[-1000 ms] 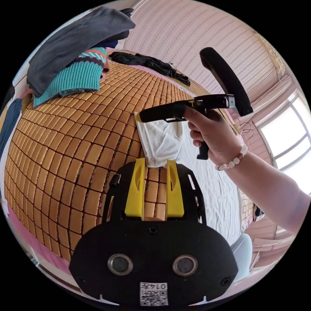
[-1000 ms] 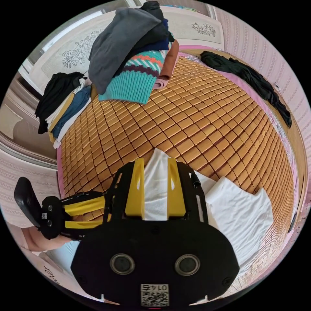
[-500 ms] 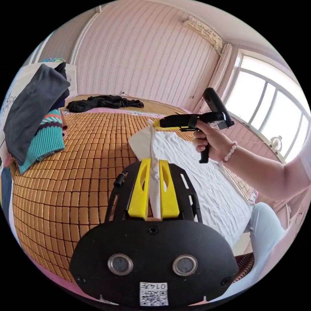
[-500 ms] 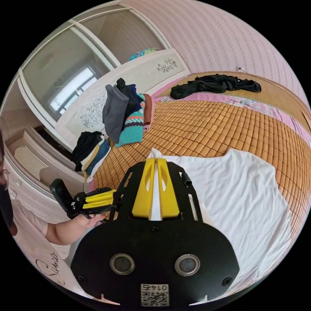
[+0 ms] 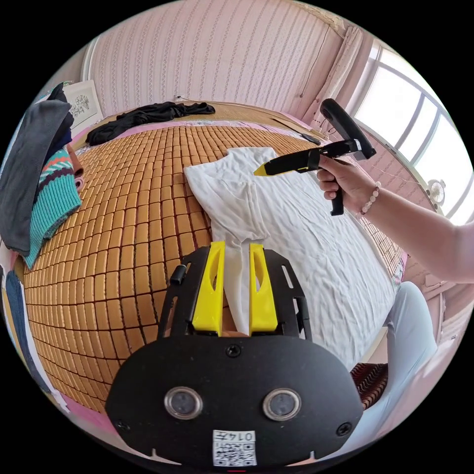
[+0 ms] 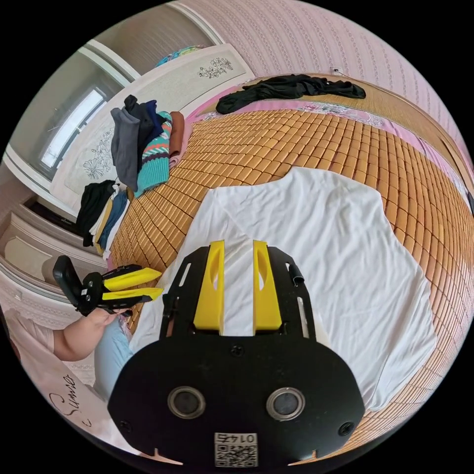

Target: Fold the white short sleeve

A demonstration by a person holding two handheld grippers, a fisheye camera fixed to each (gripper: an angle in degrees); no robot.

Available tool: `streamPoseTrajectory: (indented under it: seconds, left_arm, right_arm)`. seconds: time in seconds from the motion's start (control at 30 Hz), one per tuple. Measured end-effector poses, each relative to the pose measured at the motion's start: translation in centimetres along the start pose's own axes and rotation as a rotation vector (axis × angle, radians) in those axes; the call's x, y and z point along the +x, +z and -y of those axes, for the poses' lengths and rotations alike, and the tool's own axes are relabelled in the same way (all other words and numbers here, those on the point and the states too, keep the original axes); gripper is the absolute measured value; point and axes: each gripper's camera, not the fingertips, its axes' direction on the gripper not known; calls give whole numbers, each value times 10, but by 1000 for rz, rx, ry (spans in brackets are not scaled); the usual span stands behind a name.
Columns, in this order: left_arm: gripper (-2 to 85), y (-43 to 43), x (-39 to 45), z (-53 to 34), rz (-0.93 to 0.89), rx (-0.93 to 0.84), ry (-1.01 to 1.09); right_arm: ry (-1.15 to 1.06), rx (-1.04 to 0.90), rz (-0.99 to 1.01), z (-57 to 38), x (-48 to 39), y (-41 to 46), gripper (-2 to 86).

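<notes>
Two tools, one garment. Left tool (image 5: 236,252): jaws parted, white cloth lying between them without clamping. White short sleeve (image 6: 316,247): spread flat on the bamboo mat (image 6: 306,143), its sleeve at 12 o'clock of the left tool. Right tool (image 6: 238,252): jaws parted, over the shirt; in the left gripper view it hangs at 2 o'clock. Clothes pile (image 6: 143,143): 10 o'clock. Black garment (image 6: 291,89): 12 o'clock.

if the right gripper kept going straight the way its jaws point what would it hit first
Most likely the white short sleeve itself. In the right gripper view the right gripper has its jaws apart, aimed across the spread cloth on the bamboo mat. Depth is unclear, so it might skim above the fabric before touching.
</notes>
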Motion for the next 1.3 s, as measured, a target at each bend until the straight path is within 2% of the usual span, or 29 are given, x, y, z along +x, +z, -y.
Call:
streamPoseTrajectory:
  seconds: [0.13,0.23,0.4,0.5,0.6,0.67,0.73,0.83,0.93,1.0,1.07,1.2,1.3]
  left_arm:
    - [79,11,6,10,-14,-4,4]
    - [69,2,14,15,-26,52,47]
    - [7,10,39,57,-123,57,156]
    - [-7,27,71,97,-185,102,220]
    - [-9,58,116,142,-235,87,318]
    - [-9,90,153,179,-362,30,354]
    - [-9,108,184,202,-397,17,392]
    - [-6,142,231,237,-360,-9,397]
    - [13,184,273,269,-342,-100,419]
    - [37,205,297,283,-332,-149,455]
    - [51,228,324,294,-254,-181,492]
    - [55,260,349,295,-109,-247,565]
    - [33,263,355,295,-141,-224,618]
  right_arm:
    - [0,59,21,-13,4,-17,84]
    - [31,139,-35,-51,18,-51,84]
    - [308,266,-181,-171,82,-128,86]
    - [454,270,-300,-232,114,-163,83]
    - [549,263,-253,-270,144,-181,82]
    - [581,276,-231,-283,157,-187,81]
    - [607,300,-239,-293,165,-192,81]
    - [616,358,-180,-308,175,-198,79]
    - [596,337,-118,-315,186,-199,67]
    - [609,320,-114,-324,192,-201,30]
    - [596,335,-98,-331,194,-204,21]
    - [610,438,-58,-353,195,-218,18]
    - [623,452,-42,-358,200,-221,24]
